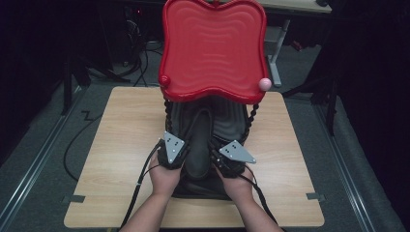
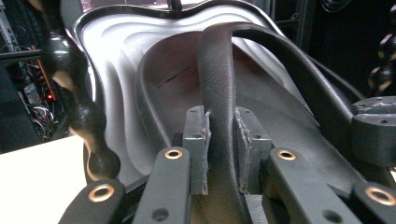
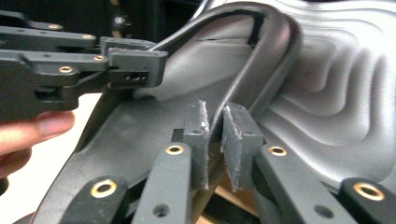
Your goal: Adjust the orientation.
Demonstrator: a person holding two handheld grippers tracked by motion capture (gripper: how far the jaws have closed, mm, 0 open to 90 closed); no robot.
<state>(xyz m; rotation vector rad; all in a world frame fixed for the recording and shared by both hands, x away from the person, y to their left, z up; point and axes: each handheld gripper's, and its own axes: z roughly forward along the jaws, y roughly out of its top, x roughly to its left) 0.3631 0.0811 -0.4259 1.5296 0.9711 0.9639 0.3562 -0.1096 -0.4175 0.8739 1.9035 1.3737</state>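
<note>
A glossy red plastic tray with a wavy rippled face fills the upper centre of the high view, raised on black beaded posts over a pale wood-grain table. Beneath it, at centre frame, lies a dark grey rippled rubber mat with a pebbled strap-like loop arching up from it. The left gripper pinches the loop's broad band between narrowly parted pads (frayed grey facing). The right gripper, jaws nearly together, clamps the loop's thin edge.
</note>
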